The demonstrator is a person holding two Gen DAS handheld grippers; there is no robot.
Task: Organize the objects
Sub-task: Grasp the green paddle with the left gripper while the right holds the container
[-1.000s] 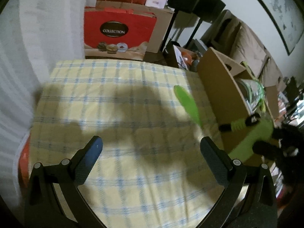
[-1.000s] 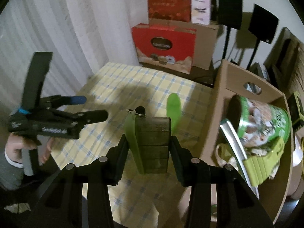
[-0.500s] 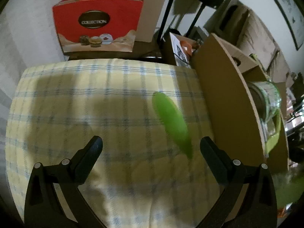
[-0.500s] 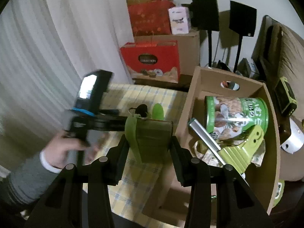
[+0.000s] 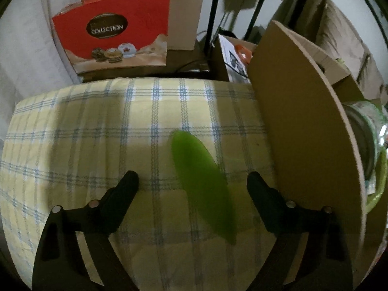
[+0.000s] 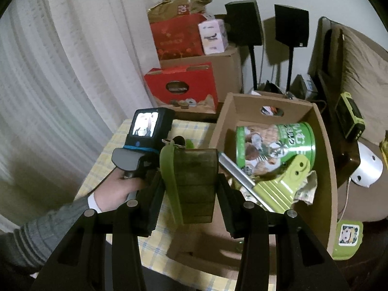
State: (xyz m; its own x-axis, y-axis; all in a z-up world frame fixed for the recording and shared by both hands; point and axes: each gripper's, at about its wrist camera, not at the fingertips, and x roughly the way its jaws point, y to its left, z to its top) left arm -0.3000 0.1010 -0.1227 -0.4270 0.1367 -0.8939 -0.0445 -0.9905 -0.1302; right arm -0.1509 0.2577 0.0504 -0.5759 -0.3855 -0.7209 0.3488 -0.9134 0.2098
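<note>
cardboard crate [image 6: 325,169]: 1 | green tin [image 6: 276,143]: 1 | red gift boxes [image 6: 184,87]: perhaps 2 | speakers [image 6: 245,24]: 2

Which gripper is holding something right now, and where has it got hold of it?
The right gripper clamps a dark green case by its two flat sides. The left gripper, jaws just closing, holds nothing; the green oval piece lies between them untouched.

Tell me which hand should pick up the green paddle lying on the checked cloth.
Left. The left gripper has been closing its jaws, but they are open and empty, straddling the green paddle on the cloth. The right gripper is shut on a dark green case.
</note>
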